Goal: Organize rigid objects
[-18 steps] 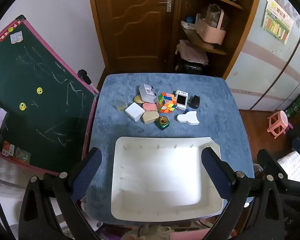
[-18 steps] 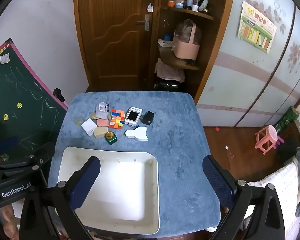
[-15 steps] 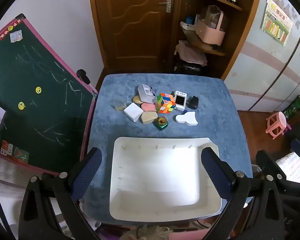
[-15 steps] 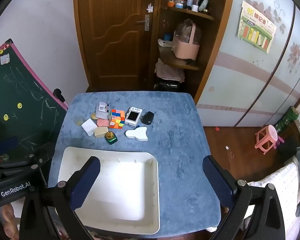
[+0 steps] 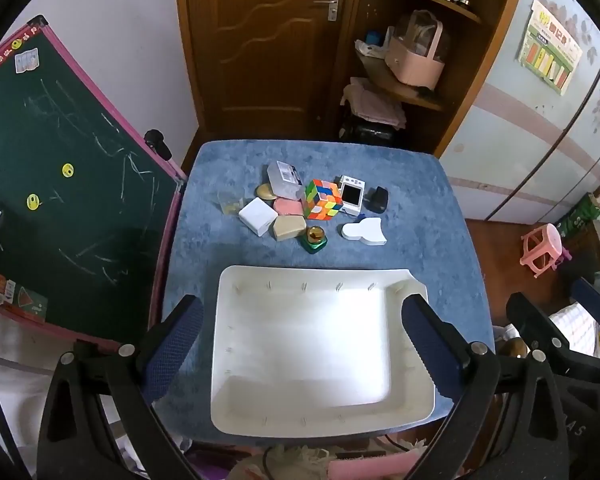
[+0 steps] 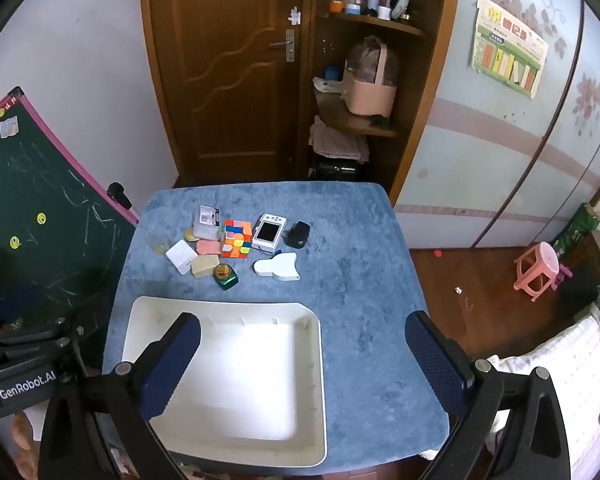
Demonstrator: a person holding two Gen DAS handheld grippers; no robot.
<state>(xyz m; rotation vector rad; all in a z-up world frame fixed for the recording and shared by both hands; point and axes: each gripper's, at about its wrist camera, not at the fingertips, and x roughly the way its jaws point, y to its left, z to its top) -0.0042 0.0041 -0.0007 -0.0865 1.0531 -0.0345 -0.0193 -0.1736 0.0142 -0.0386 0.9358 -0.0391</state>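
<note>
A cluster of small rigid objects lies on the blue table top [image 5: 440, 216]: a colourful puzzle cube [image 5: 322, 200] [image 6: 236, 238], a white handheld device [image 5: 352, 196] [image 6: 269, 233], a black item [image 5: 377, 200], a white flat shape [image 5: 364, 232] [image 6: 278, 267], a green jar with gold lid [image 5: 314, 238], a white box [image 5: 257, 216], a tan block [image 5: 288, 227], a pink block [image 5: 288, 206] and a clear box [image 5: 285, 179]. An empty white tray [image 5: 416, 408] [image 6: 316, 400] sits near me. My left gripper [image 5: 304, 340] hangs open above the tray. My right gripper [image 6: 304, 356] is open above the tray's right rim.
A green chalkboard [image 5: 52, 168] leans at the table's left side. A wooden door [image 5: 260, 48] and shelves [image 5: 412, 64] stand behind the table. A pink stool [image 6: 538, 270] is on the floor at the right. The other gripper's body [image 6: 24, 360] shows at lower left in the right wrist view.
Both views have shifted very slightly; the left gripper has drifted back a little from the objects. Nothing was grasped or moved.
</note>
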